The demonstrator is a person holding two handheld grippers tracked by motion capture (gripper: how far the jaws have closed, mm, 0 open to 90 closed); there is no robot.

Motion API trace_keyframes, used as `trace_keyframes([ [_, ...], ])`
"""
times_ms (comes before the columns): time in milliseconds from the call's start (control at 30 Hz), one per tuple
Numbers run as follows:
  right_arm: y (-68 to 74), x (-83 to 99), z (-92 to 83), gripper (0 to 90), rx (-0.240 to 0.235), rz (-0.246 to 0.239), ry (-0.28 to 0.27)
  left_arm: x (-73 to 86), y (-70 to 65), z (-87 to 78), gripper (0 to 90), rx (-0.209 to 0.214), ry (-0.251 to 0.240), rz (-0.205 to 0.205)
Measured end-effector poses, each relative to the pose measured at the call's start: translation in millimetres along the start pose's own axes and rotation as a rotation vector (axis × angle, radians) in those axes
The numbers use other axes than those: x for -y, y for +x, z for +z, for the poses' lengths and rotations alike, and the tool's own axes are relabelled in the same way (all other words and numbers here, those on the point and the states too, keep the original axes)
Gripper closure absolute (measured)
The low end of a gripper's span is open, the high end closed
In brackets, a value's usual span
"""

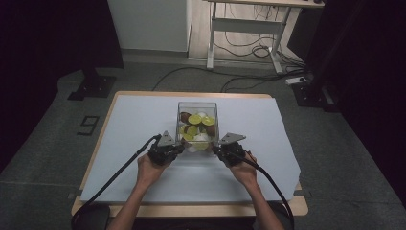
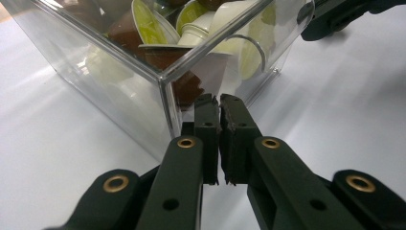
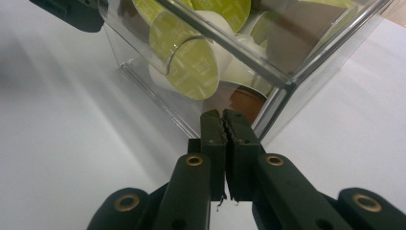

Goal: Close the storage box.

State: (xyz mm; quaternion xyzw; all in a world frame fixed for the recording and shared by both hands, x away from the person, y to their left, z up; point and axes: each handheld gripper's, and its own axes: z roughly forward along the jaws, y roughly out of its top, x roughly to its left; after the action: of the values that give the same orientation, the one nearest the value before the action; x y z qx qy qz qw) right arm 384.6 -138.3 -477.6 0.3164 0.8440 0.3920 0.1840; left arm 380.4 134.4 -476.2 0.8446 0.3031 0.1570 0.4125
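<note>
Fingers of the left gripper (image 2: 219,103) and right gripper (image 3: 222,116) were clenched with nothing between them, each set close against a near bottom corner of the clear box (image 1: 197,108). The box, full of capsules (image 1: 195,119), stood mid-bench on a white sheet (image 1: 134,120).

Clear plastic box (image 1: 197,106) – upright, mid-table, full of coffee capsules (image 1: 195,119)

one clear box (image 1: 197,106), two grippers, many capsules (image 1: 195,125)
</note>
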Motion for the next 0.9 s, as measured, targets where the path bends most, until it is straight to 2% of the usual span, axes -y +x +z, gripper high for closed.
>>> trace_keyframes([
  [367,0.2,-2.2,5.7,84.8,0.003,0.008,-0.005,-0.9,1.0,6.0,84.5,-0.012,-0.002,-0.003],
  [733,1.4,-6.5,12.0,83.6,0.012,-0.004,0.005,-3.8,0.9,13.2,82.9,-0.015,0.004,-0.014],
  [900,2.5,-7.2,12.8,80.0,0.007,-0.008,0.014,-3.8,0.1,13.7,80.5,-0.015,0.004,-0.010],
])
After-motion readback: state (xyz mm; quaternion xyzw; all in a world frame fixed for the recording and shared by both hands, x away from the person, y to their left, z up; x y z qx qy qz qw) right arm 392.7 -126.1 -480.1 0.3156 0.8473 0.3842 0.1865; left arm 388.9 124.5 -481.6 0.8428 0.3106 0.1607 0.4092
